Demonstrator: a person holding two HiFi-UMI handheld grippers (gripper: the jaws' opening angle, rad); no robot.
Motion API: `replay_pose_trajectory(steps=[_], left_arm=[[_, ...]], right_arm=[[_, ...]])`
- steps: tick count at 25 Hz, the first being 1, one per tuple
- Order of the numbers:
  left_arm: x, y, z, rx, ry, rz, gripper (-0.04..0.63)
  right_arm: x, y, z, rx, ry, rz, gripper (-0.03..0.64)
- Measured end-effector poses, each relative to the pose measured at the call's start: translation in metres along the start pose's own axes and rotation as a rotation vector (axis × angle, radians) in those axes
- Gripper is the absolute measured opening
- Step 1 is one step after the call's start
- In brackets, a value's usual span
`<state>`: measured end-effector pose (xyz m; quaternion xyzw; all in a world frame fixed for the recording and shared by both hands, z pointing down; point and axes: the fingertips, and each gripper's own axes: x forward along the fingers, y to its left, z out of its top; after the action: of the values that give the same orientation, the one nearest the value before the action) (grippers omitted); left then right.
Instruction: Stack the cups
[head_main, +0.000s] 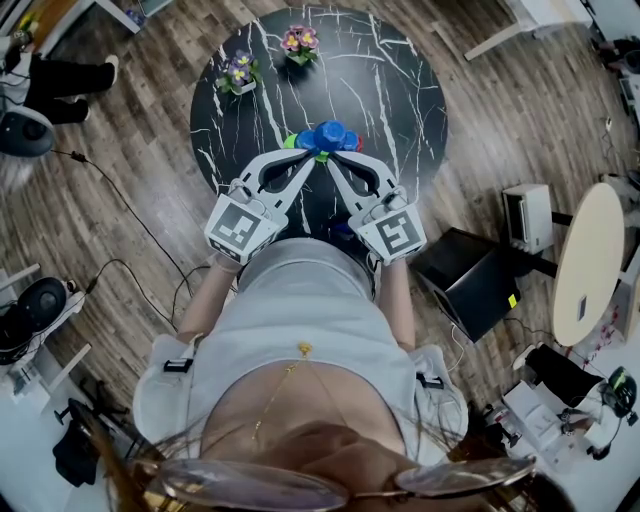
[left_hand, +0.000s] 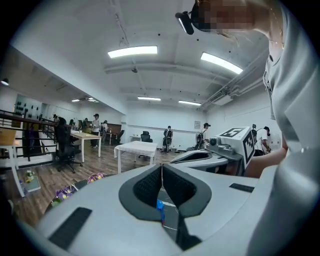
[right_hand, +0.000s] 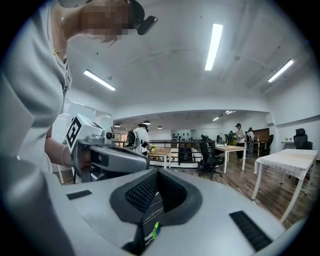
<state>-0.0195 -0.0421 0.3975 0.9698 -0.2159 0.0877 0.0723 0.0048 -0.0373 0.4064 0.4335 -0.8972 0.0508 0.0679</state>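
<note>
Closest to the head camera is the person's pale shirt, with both forearms reaching out from under it. Each hand holds its tool close to the body, marker cubes nearest, the long white jaws angling inward so that the two tips nearly meet.

Seen along its own jaws, the left gripper has its dark ribbed pads pressed together with nothing between them. The right gripper is closed the same way and is likewise empty. This looks like a rest or ready pose, not a grasp: the tools are parked symmetrically and aimed at the work.

Just beyond the tips, the cups sit in a tight cluster at the near edge of the table. They are mostly blue, with a green edge toward the grippers and a red one at the right. Slivers of blue and green show through the gaps beneath the closed pads. Whether any cups are already nested I cannot tell. The jaws would have to open before either could take a cup.

Farther out spreads the round black marble table, bare except for two small flower pots near its far left rim, well clear of the working spot.
</note>
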Motion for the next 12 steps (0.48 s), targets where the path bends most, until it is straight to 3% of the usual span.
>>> replay_pose_trajectory(steps=[12], left_arm=[[0.0021, -0.0038, -0.0053, -0.018, 0.013, -0.011, 0.031]], right_arm=[[-0.0005, 0.0027, -0.0067, -0.002, 0.020, 0.009, 0.017]])
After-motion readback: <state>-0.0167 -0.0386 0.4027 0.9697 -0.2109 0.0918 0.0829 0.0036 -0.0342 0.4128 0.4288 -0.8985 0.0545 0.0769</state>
